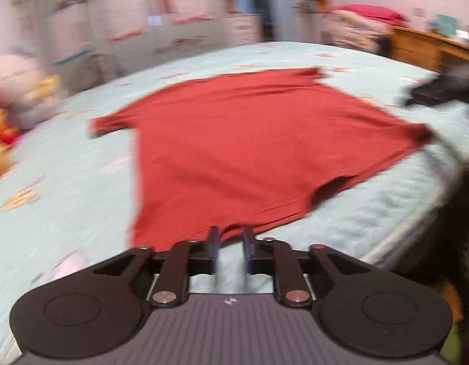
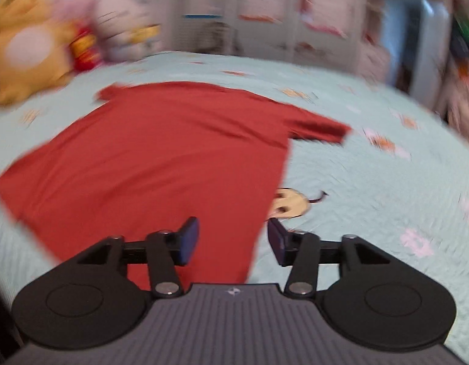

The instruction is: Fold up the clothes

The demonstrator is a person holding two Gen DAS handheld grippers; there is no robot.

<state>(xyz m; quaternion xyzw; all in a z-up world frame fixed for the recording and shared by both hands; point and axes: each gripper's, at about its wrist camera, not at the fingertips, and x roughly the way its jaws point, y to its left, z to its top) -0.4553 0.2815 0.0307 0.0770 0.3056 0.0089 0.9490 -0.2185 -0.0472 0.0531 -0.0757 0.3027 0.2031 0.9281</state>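
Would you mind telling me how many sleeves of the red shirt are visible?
2: the left sleeve lies toward the stuffed toys; the right sleeve points the other way across the bedspread.

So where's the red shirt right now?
The red shirt lies spread flat on the light green bedspread, filling the middle of both wrist views, with the stuffed toys beyond its far sleeve.

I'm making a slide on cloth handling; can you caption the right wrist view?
Open right gripper above the hem edge of a rust-red short-sleeved T-shirt spread flat on a pale green quilted bedspread.
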